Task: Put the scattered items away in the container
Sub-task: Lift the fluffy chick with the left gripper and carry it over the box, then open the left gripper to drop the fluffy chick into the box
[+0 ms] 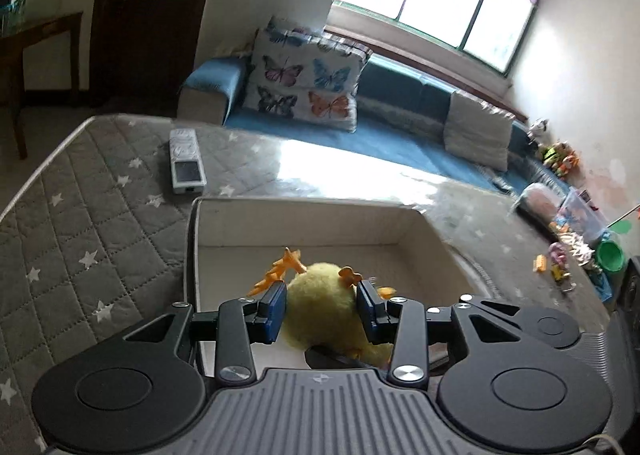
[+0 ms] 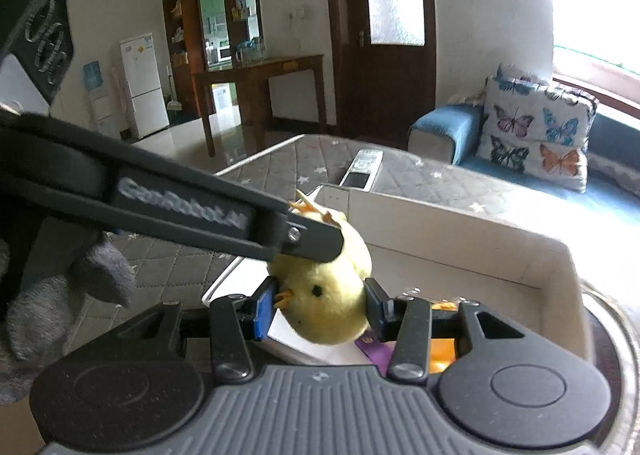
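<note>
A yellow plush chick (image 1: pixel 320 307) with orange feet hangs over the open white box (image 1: pixel 304 209), and both grippers hold it. In the left wrist view my left gripper (image 1: pixel 322 309) has its blue pads pressed on the chick's body, feet pointing away. In the right wrist view my right gripper (image 2: pixel 320 311) is shut on the chick (image 2: pixel 324 295) at its head, the beak by the left pad. One black finger (image 2: pixel 312 241) of the left gripper reaches in from the left across the chick's top. The box (image 2: pixel 460 219) lies just beyond and below.
A white remote (image 1: pixel 186 159) lies on the grey star-quilted cover (image 1: pixel 100 215) beyond the box. Small toys and a green cup (image 1: pixel 610 255) crowd the right edge. Purple and orange items (image 2: pixel 442 351) lie in the box. A grey-gloved hand (image 2: pixel 60 295) is at left. A blue sofa (image 1: pixel 400 103) stands behind.
</note>
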Motion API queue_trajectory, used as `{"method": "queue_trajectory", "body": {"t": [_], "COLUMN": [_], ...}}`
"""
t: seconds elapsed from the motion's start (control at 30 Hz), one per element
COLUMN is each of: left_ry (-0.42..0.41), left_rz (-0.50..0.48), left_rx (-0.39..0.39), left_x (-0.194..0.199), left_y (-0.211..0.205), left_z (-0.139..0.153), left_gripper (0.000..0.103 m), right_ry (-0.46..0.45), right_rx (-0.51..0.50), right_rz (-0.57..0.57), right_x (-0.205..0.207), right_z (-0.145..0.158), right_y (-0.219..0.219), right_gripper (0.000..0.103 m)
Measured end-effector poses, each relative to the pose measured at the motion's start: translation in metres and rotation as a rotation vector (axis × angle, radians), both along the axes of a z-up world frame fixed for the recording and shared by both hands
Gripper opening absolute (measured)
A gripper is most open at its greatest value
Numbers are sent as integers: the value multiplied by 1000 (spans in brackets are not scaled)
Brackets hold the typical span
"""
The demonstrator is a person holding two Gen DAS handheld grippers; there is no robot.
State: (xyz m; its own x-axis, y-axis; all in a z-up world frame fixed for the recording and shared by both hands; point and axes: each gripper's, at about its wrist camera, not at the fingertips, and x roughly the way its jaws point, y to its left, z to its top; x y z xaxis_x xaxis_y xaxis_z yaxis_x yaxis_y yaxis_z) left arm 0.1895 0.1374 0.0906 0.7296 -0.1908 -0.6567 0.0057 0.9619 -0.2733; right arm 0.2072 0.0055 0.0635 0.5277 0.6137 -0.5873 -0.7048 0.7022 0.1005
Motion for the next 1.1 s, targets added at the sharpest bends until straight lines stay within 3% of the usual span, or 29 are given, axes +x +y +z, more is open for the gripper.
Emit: {"method": "queue_trajectory", "body": {"t": [0.03,0.17,0.37,1.0,1.1], "left_ry": [17,72,88,2,-19], "left_rz": [1,5,14,48,44], "left_rx": [2,-4,-30,-19,-23], "left_x": [6,17,20,-14,-25], "left_y": [2,9,17,4,-1], "left_z": [-5,-25,-35,-6,1], "left_gripper": [38,36,37,38,38], "right_ry": [10,89,86,0,-10], "right_rx": [1,-12,-9,34,38], "right_rz": [9,2,27,-29,-34], "right_x": [3,19,21,-26,-36], "right_z": [-2,-21,-25,-6,-3], "right_y": [4,15,12,-25,-33], "right_gripper": [37,36,36,51,57]}}
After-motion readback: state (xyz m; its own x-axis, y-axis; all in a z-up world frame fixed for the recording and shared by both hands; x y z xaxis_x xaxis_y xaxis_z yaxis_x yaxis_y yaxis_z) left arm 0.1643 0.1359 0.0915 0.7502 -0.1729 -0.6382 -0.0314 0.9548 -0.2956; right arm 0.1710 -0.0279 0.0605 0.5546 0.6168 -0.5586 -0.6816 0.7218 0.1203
